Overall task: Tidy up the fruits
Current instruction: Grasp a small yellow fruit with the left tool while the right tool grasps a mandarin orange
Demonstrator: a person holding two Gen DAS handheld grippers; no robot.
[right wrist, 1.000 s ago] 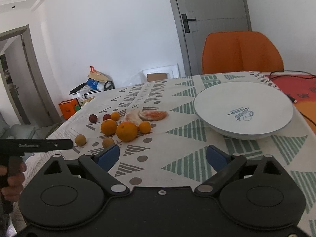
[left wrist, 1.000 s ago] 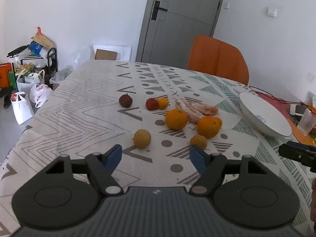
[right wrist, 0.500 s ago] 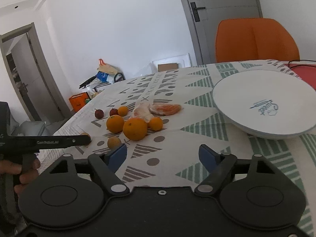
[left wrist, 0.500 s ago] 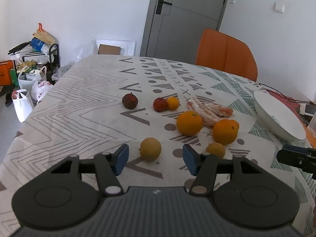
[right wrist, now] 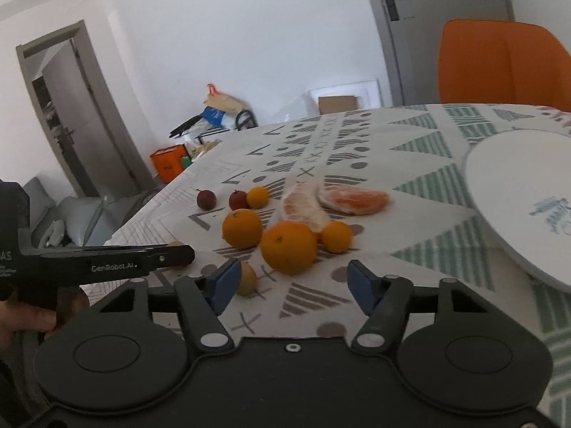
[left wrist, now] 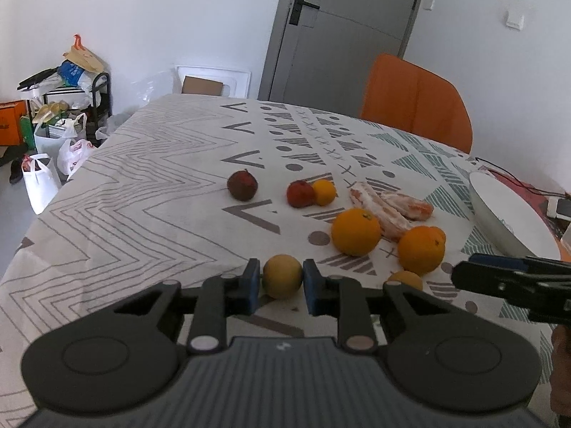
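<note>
My left gripper (left wrist: pixel 282 285) is shut on a small yellow-brown fruit (left wrist: pixel 282 276) that rests on the patterned tablecloth (left wrist: pixel 150 192). Beyond it lie two large oranges (left wrist: pixel 355 232), small orange fruits (left wrist: pixel 323 192), two dark red fruits (left wrist: pixel 242 185) and peeled citrus segments (left wrist: pixel 389 207). My right gripper (right wrist: pixel 291 281) is open and empty, just short of a large orange (right wrist: pixel 288 248), with a small yellow fruit (right wrist: pixel 247 278) by its left finger. A white bowl (right wrist: pixel 517 192) stands to the right. The left gripper also shows at the left of the right wrist view (right wrist: pixel 171 255).
An orange chair (left wrist: pixel 414 103) stands behind the table's far right side. Bags and a cluttered rack (left wrist: pixel 60 107) sit on the floor at the left. Cables and a red mat (left wrist: pixel 517 185) lie behind the bowl. A grey door (left wrist: pixel 342 32) is at the back.
My left gripper moved forward and closed on the yellow-brown fruit. My right gripper moved left and forward toward the fruit cluster, staying open.
</note>
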